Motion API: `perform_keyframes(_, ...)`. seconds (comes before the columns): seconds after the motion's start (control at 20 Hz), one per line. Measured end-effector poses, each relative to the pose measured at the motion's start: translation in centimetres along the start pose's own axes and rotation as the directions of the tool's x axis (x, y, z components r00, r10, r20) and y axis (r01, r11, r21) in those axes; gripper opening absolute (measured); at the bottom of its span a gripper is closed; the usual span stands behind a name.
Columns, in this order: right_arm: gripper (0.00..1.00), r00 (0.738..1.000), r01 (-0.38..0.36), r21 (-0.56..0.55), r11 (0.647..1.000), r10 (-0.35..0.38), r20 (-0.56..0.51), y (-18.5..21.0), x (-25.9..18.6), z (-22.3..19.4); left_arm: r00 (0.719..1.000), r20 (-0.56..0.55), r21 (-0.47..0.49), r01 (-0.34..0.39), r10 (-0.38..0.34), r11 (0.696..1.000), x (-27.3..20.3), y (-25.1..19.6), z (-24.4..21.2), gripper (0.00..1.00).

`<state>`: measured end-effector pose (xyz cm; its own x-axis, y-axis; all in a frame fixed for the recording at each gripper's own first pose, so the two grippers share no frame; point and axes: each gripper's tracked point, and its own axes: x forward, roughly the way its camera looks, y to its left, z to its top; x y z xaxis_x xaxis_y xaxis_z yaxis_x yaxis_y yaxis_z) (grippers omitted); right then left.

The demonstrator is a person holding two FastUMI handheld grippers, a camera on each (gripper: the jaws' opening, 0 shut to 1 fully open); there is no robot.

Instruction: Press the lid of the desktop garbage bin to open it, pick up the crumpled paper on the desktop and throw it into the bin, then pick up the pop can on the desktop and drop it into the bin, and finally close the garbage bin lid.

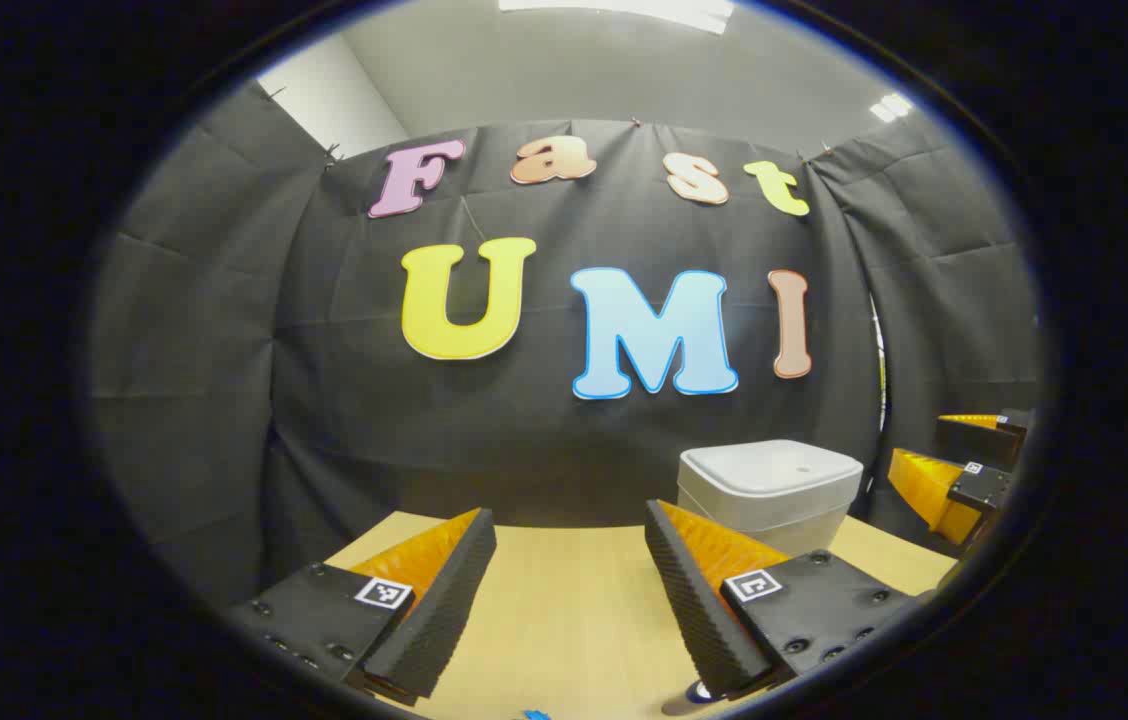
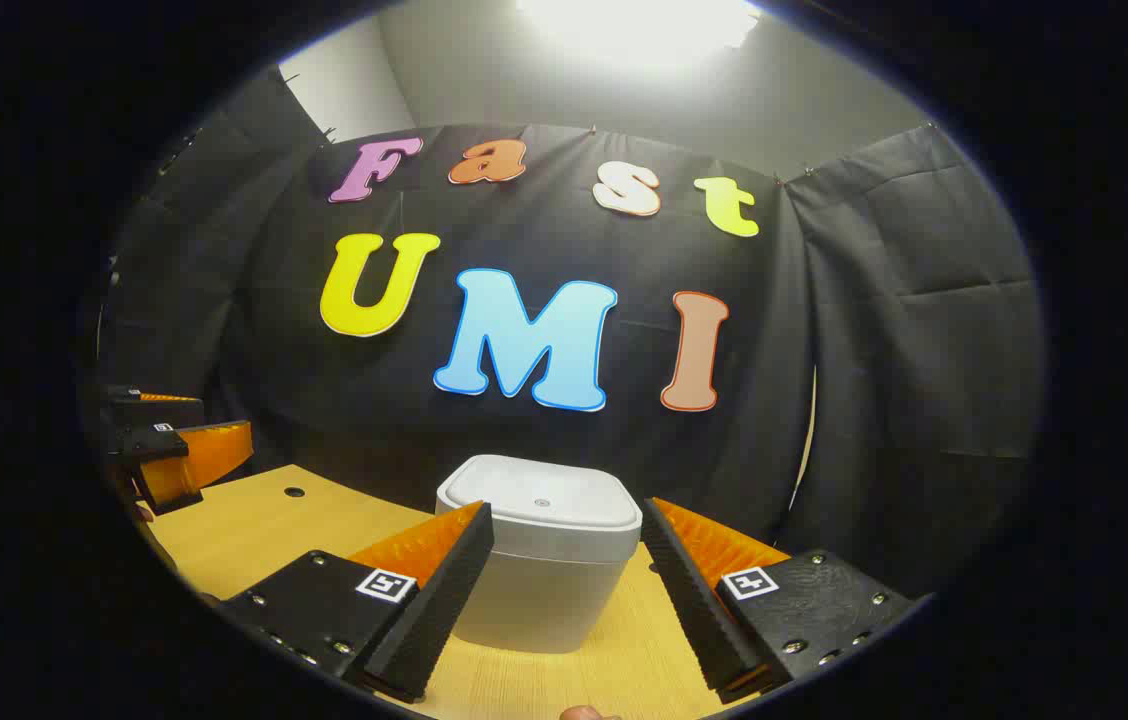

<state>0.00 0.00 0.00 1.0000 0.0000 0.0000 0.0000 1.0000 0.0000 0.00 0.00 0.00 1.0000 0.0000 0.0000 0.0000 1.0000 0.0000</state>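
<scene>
Both grippers (image 1: 569, 590) (image 2: 564, 590) level, spread, bin (image 2: 544, 560) lidded

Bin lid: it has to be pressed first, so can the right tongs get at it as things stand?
Probably yes: the closed white plastic bin lid sits straight ahead of the open right tongs, nothing between.

Light wood tabletop (image 2: 254, 530). White bin (image 2: 544, 560), lid closed, stands on it near the back edge; small hole (image 2: 294, 492) left of bin.
</scene>
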Motion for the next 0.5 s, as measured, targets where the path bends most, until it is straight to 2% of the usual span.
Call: perform_keyframes(0.5,0.95,1.0,-0.007,0.001,1.0,0.007,-0.016,0.84,-0.13,-0.05,1.0,-0.01,0.014,0.009,-0.009,1.0,-0.33,0.2,-0.49,1.0)
